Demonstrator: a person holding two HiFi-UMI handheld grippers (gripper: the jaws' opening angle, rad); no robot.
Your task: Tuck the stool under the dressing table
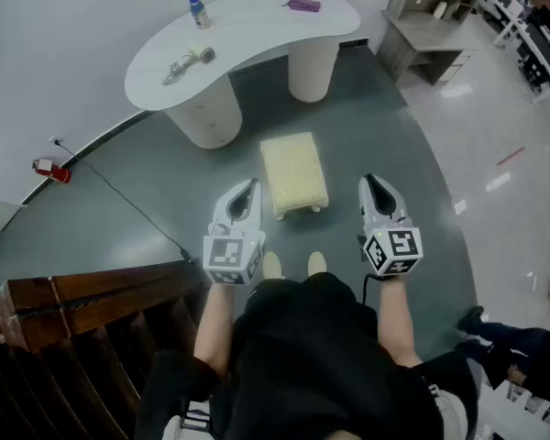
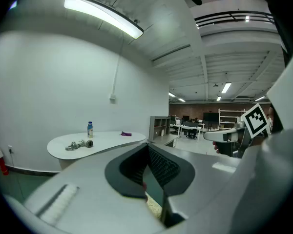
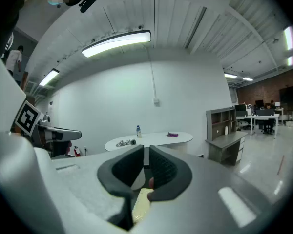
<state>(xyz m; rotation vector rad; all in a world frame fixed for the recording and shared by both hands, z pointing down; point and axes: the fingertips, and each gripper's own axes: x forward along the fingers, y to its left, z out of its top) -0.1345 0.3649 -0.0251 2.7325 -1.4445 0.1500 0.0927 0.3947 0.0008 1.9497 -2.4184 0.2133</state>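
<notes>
Here we are with the left gripper [image 1: 247,191] clenched tight on nothing, and the right gripper [image 1: 371,183] drawn in to the barest slit, empty too; both sit level, one on each side of the cream, cushioned rectangular stool [image 1: 294,172], flanking its near end; the left one is just beside the stool's edge, the right one a little further off, so we judge the left the nearer; the stool's long axis runs straight away from us; beyond its far end stands the white kidney-shaped dressing table [image 1: 257,26], whose two round pedestals leave a gap in line with the stool; the stool stands out in the open, not yet under the top; the coming push, we reckon, goes along that axis.
</notes>
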